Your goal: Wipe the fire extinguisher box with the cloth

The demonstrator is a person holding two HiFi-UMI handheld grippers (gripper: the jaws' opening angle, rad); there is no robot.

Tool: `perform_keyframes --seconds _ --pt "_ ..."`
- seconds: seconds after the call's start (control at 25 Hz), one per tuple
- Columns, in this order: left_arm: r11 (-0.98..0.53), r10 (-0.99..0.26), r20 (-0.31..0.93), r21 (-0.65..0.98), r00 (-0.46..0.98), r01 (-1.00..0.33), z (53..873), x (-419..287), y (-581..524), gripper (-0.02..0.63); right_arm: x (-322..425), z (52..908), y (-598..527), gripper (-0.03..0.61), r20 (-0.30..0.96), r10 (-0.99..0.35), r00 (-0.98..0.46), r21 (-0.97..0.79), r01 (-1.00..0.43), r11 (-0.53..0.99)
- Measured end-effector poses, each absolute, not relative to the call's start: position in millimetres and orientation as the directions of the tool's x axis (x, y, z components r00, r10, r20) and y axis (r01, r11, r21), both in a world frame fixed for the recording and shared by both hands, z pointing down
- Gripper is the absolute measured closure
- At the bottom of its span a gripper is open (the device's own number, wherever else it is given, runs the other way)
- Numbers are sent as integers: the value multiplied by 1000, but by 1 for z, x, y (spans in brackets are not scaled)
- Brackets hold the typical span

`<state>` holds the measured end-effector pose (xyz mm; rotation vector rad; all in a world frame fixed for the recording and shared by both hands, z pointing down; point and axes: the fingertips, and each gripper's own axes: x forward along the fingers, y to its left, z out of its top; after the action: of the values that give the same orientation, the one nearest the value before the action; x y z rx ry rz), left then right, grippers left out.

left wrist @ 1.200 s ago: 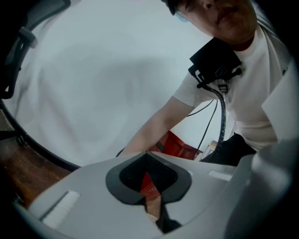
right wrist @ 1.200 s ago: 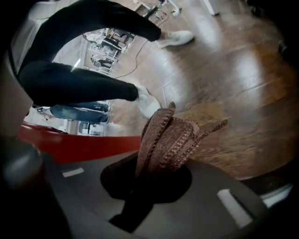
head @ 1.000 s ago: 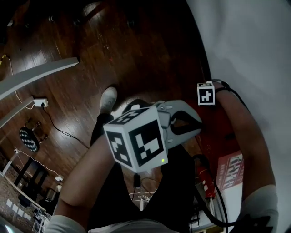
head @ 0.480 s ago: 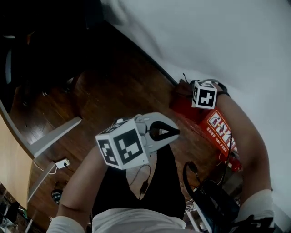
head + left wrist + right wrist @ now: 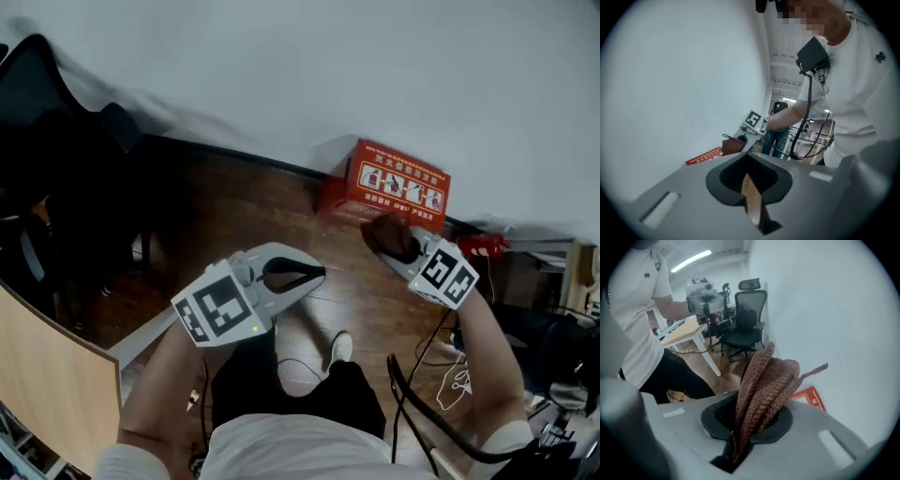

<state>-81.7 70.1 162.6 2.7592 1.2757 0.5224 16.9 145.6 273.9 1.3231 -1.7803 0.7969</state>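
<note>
Standing on the wooden floor [image 5: 281, 202] with its back to the white wall [image 5: 375, 75], the red fire extinguisher box [image 5: 398, 183] is seen near the middle of the head view, its printed face turned toward the camera. Just in front of its near edge a brown ribbed cloth [image 5: 389, 234] is held, bunched into upright folds. In the right gripper view the same cloth [image 5: 764, 380] is shown pinched low in the slot of the right gripper [image 5: 740, 427], whose jaws are closed tight on it, and a corner of the box [image 5: 810, 398] is visible beyond the folds, to the right. Whether the cloth is touching the box cannot be settled from these views; it is judged to be just short of it. The left gripper [image 5: 314, 274] is held well apart from the box, over open floor. Its jaws are drawn together with only a thin slit between them, through which floor is seen, and nothing is gripped. The step in hand is judged to be the approach: the cloth is in the grip and near the box, but wiping is not yet begun. For the next move, the free folds would need to be pressed flat onto the printed face and drawn across it with steady pressure. The clamp on the cloth would need to be firm enough that it is not pulled out of the slot.
</note>
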Motion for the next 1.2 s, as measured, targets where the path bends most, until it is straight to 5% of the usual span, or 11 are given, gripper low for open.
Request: perform_keyframes --seconds 0.44,0.76,1.2 --pt "-665 737 281 142 614 733 103 -180 300 615 -124 165 393 532 530 -845 76 -157 -970 -185" --pt "-646 760 261 192 595 739 53 -243 441 615 -179 77 527 532 423 -884 200 -158 -944 -289" --pt "-661 742 241 107 626 742 2 -307 445 615 -269 23 546 532 315 -911 266 -161 -931 -327"
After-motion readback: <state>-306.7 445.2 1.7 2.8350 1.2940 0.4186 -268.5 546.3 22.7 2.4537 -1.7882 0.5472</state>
